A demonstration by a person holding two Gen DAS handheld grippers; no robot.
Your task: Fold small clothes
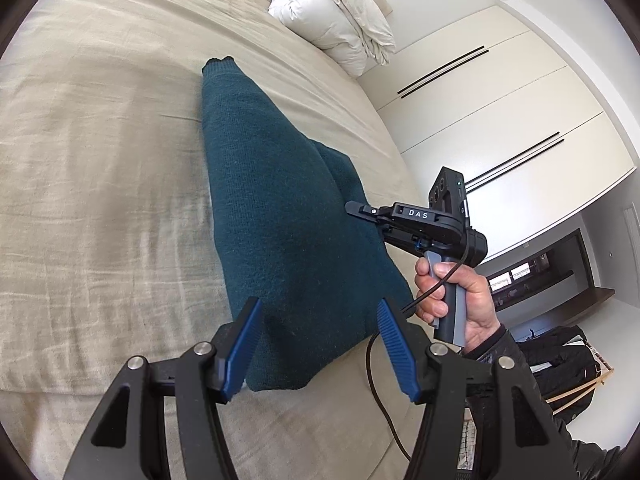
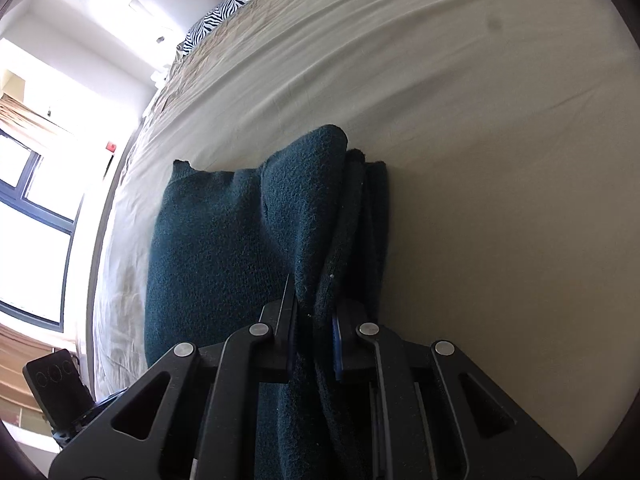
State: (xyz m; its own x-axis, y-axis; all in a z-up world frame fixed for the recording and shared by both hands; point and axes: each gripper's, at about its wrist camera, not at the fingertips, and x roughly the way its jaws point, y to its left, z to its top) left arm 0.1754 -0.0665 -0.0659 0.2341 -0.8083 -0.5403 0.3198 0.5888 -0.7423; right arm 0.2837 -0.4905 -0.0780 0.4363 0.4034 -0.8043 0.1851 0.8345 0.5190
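Observation:
A dark teal knit garment (image 1: 276,216) lies folded lengthwise on the beige bed sheet (image 1: 100,160). My left gripper (image 1: 320,320) is open, its blue pads (image 1: 244,344) on either side of the garment's near end, holding nothing. My right gripper (image 1: 354,209), seen from the side in the left wrist view, is shut on the garment's right edge. In the right wrist view the right gripper (image 2: 314,312) pinches a bunched fold of the teal knit (image 2: 224,240) between its pads and lifts that edge off the sheet (image 2: 500,200).
A crumpled white duvet (image 1: 336,16) sits at the bed's far end. A zebra-print pillow (image 2: 224,10) lies at the head of the bed. White wardrobe doors (image 1: 500,120) stand past the bed's right edge. The window (image 2: 36,200) is beyond the other side.

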